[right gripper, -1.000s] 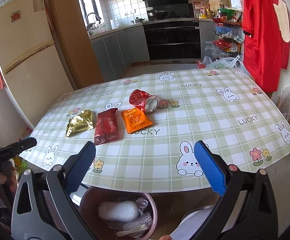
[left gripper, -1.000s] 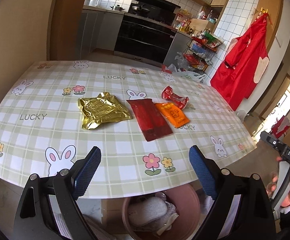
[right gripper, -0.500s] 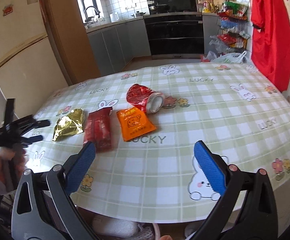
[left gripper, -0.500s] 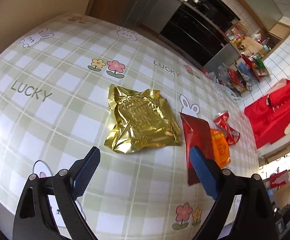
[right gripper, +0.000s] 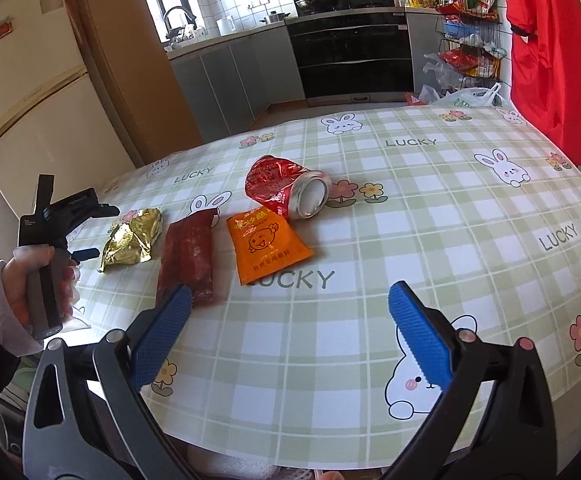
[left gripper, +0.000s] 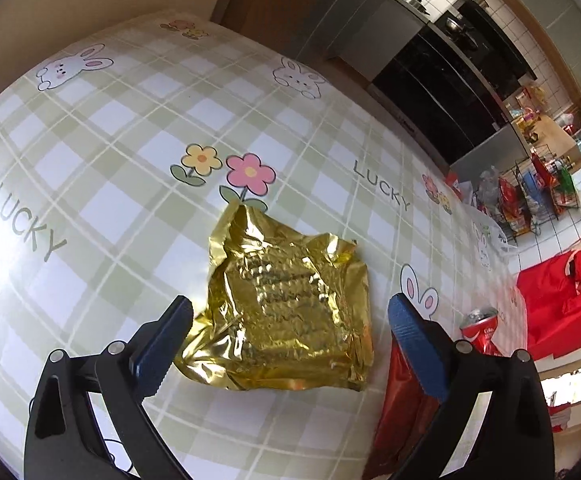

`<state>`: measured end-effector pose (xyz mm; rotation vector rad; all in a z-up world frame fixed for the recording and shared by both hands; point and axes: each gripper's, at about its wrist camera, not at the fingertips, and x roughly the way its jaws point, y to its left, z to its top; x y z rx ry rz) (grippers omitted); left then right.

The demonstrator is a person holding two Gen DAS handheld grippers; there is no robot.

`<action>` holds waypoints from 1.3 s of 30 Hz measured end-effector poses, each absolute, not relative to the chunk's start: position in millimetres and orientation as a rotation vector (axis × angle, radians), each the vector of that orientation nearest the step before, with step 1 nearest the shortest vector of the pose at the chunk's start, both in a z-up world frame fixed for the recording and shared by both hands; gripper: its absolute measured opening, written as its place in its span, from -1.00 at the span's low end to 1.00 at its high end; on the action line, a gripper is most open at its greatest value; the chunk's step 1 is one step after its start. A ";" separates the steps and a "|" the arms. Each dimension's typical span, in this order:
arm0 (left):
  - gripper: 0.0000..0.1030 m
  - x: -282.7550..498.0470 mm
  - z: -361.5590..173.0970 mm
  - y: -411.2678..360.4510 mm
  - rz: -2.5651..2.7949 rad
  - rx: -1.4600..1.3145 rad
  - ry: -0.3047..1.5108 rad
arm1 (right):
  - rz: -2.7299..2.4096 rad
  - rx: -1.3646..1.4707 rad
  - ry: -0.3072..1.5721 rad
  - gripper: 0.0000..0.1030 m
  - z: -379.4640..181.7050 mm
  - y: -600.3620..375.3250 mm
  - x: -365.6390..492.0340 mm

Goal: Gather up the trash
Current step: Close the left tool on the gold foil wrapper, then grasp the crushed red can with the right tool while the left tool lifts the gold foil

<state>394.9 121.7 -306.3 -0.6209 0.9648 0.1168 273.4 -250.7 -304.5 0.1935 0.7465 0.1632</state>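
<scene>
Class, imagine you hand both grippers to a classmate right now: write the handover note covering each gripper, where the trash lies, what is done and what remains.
Left gripper: jaws opening, empty, poised over the gold wrapper without touching it.
Right gripper: open, empty, above the near table edge.
Trash, all on the table, left to right: gold wrapper, dark red packet, orange sachet, crushed red can on its side behind the sachet.
Done: nothing picked up from the table.
Left: grab each of the four pieces, probably the gold wrapper first.

In the left wrist view the dark red flat foil packet (left gripper: 400,412) is half hidden behind the right blue-padded finger; the crushed red drink can (left gripper: 482,330) shows only its top; print on the crumpled gold foil wrapper (left gripper: 286,312) is unreadable.
</scene>
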 end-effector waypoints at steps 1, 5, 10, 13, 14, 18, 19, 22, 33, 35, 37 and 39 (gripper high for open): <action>0.88 396.2 -305.8 123.2 0.132 -0.608 0.959 | 0.166 0.198 0.748 0.89 -305.5 -251.6 274.0; 0.88 411.4 -315.1 121.9 0.154 -0.543 1.011 | 0.169 0.194 0.765 0.89 -310.9 -251.3 276.1; 0.88 424.6 -322.0 108.1 0.208 -0.428 1.044 | 0.172 0.194 0.774 0.89 -313.4 -249.9 276.5; 0.88 427.6 -324.7 106.1 0.219 -0.385 1.040 | 0.162 0.176 0.775 0.89 -314.0 -249.1 276.4; 0.88 427.2 -324.8 105.7 0.220 -0.376 1.040 | 0.148 0.165 0.778 0.89 -314.5 -249.1 277.1; 0.56 422.6 -322.2 99.9 0.159 -0.326 1.027 | 0.120 0.146 0.791 0.89 -316.7 -249.8 280.6; 0.55 420.9 -320.8 98.2 0.152 -0.311 1.029 | 0.127 0.144 0.793 0.89 -316.8 -249.7 281.7; 0.52 414.6 -319.6 95.8 0.116 -0.316 1.027 | 0.134 0.124 0.792 0.89 -316.1 -245.8 285.3; 0.51 347.2 -288.3 111.2 -0.026 -0.484 0.887 | 0.145 0.101 0.761 0.89 -310.4 -241.7 344.6; 0.51 330.9 -282.5 112.2 -0.047 -0.510 0.852 | 0.133 0.153 0.769 0.89 -312.5 -248.0 366.1; 0.52 313.4 -279.7 114.3 -0.063 -0.548 0.822 | 0.125 0.239 0.797 0.85 -318.8 -255.8 388.0; 0.52 299.5 -278.3 115.4 -0.069 -0.579 0.793 | 0.103 0.337 0.836 0.65 -328.2 -262.3 405.7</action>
